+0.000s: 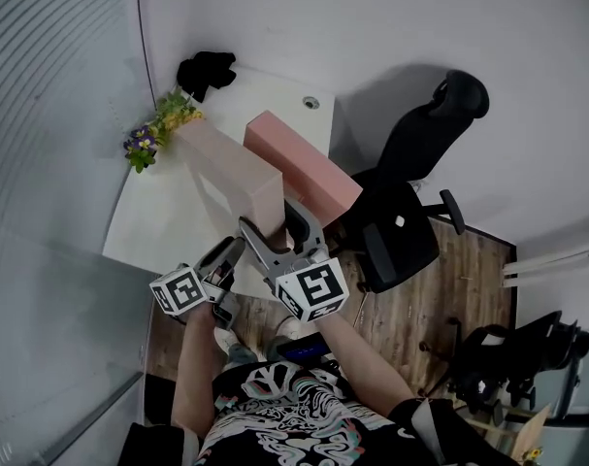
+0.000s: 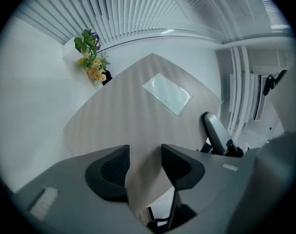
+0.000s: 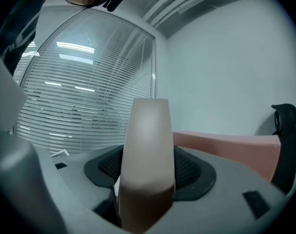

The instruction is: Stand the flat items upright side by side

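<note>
A pale beige flat box [image 1: 231, 168] stands on edge above the white table [image 1: 168, 226], and both grippers hold its near end. My left gripper [image 1: 228, 258] is shut on its lower near corner; in the left gripper view the box's broad face [image 2: 133, 111], with a white label [image 2: 167, 94], runs away from the jaws [image 2: 145, 167]. My right gripper [image 1: 275, 229] is shut across the box's narrow edge [image 3: 148, 145], which fills the gap between the pads [image 3: 148, 172]. A pink flat box [image 1: 309, 168] stands upright just right of it, its side [image 3: 226, 147] beyond the right jaw.
A bunch of artificial flowers [image 1: 158, 129] sits at the table's far left edge, with a black object [image 1: 205, 71] behind it. A black office chair [image 1: 410, 192] stands right of the table on the wooden floor. A glass wall with blinds [image 3: 84, 96] runs along the left.
</note>
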The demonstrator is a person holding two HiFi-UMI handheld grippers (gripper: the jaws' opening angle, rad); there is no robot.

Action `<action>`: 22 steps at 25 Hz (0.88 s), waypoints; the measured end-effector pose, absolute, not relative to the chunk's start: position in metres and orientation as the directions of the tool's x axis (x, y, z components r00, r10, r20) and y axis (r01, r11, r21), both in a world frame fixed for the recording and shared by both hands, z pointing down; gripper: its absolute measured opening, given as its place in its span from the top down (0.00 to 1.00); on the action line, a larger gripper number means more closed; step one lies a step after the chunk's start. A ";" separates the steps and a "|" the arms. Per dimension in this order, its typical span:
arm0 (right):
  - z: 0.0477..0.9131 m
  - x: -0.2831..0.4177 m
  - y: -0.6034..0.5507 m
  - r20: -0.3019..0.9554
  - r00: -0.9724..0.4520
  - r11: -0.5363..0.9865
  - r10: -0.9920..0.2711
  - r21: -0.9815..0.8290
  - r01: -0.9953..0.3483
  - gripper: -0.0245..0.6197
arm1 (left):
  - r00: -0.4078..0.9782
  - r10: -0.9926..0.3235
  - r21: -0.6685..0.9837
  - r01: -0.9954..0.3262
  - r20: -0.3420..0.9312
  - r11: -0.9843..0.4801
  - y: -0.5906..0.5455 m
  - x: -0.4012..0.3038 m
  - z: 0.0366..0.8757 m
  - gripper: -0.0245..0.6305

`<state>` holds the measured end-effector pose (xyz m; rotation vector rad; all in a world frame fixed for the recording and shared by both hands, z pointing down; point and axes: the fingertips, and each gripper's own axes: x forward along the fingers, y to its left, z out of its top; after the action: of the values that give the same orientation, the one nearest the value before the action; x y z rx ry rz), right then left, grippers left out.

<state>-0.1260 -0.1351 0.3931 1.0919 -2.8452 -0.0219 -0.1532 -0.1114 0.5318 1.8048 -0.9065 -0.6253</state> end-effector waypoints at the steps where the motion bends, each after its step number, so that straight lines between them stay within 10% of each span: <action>1: 0.396 -0.123 -0.133 0.096 -0.735 0.741 -0.671 0.041 -0.670 0.50 | 0.585 -0.811 0.924 -0.301 -0.017 -0.236 -0.112 -0.153 0.532 0.68; 22: 0.463 -0.065 -0.111 0.310 -0.709 0.749 -0.634 0.018 -0.662 0.50 | 0.582 -0.807 0.916 -0.371 0.102 -0.152 -0.115 -0.138 0.573 0.68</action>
<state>-0.0651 -0.1113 0.4631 1.0079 -2.6519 0.1358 -0.1377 -0.1146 0.5726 1.7535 -0.9729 -0.5137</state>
